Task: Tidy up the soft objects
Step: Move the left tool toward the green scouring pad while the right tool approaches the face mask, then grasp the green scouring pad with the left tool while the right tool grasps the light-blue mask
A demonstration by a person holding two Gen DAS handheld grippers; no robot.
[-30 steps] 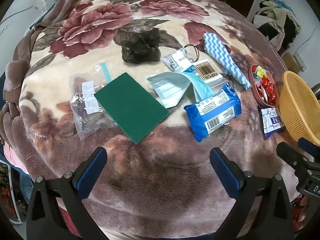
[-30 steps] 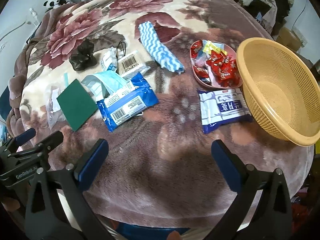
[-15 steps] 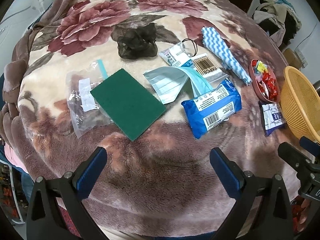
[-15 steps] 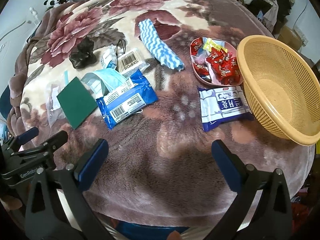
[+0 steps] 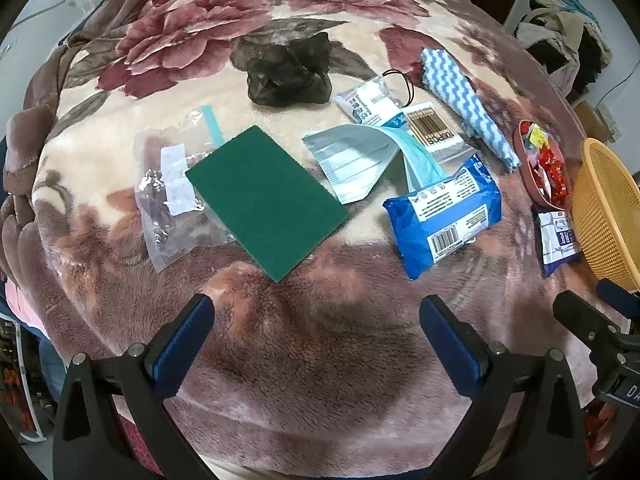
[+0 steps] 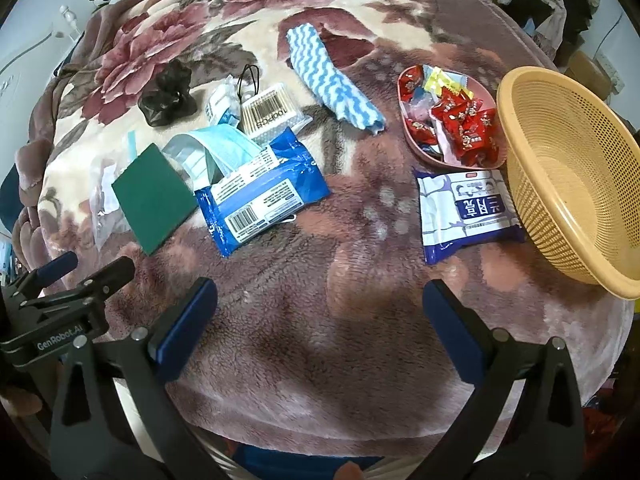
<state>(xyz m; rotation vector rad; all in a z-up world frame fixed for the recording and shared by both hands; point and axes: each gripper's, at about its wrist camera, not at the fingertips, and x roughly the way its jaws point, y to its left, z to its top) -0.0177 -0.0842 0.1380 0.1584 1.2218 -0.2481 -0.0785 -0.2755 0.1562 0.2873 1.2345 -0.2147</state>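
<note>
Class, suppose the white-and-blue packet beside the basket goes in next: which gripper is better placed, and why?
Probably the right gripper: open, the white-and-blue packet lies just ahead, against the basket. The left gripper faces the green pad.

Left view: bare blanket lies open directly ahead of the left gripper, with passage at 12 o'clock barred by the green pad, the plastic bag touching it at 11, and the blue pack at 1 with the masks just behind it. Right view: ahead of the right gripper a clear lane of blanket runs toward 12 between the blue pack at 11 and the white pack at 1. The basket blocks 2 o'clock, touching the candy dish, and the striped cloth lies across the far end of the lane.
</note>
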